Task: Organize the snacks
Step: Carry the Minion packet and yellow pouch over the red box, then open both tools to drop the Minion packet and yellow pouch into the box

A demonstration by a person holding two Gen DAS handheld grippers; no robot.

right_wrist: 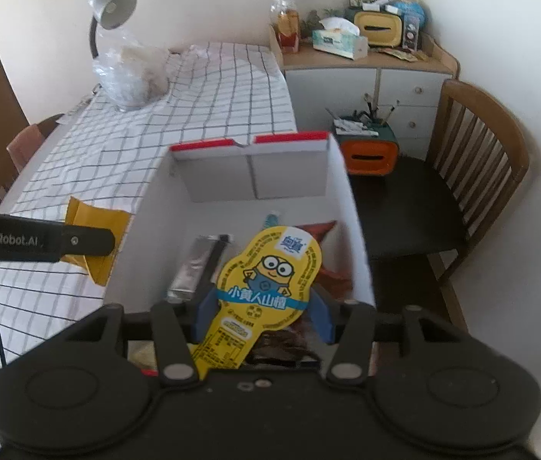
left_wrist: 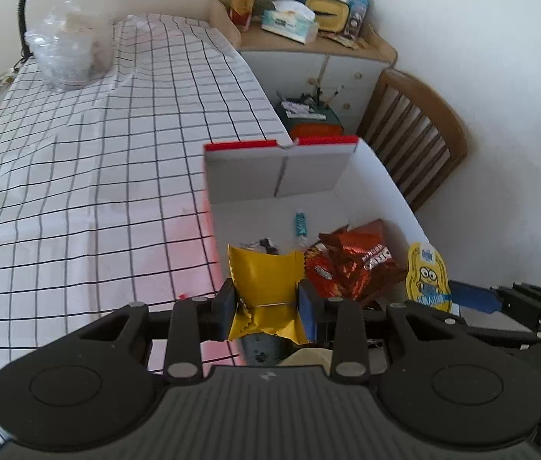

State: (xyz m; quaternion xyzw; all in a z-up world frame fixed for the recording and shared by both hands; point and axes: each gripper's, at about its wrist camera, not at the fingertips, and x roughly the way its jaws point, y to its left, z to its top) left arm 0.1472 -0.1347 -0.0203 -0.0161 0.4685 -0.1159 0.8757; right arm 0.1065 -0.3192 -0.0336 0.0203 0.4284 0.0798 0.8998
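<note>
A white cardboard box [left_wrist: 381, 176] with red-edged flaps stands at the right edge of the checked table; it also shows in the right wrist view [right_wrist: 343, 191]. My left gripper [left_wrist: 266, 308] is shut on a yellow snack packet [left_wrist: 266, 280], held at the box's near left wall. My right gripper [right_wrist: 260, 316] is shut on a yellow Minion snack pack [right_wrist: 270, 280], held over the box's near end. Inside the box lie a red-brown Oreo bag [left_wrist: 354, 264], a teal tube [left_wrist: 300, 224] and a silver bar [right_wrist: 197, 268].
The checked tablecloth [left_wrist: 97, 176] stretches left, with a clear plastic bag [left_wrist: 67, 50] and a desk lamp [right_wrist: 111, 9] at the far end. A wooden chair [right_wrist: 481, 161] carrying an orange-green box [right_wrist: 370, 153] stands right. A cluttered cabinet [right_wrist: 362, 61] is behind.
</note>
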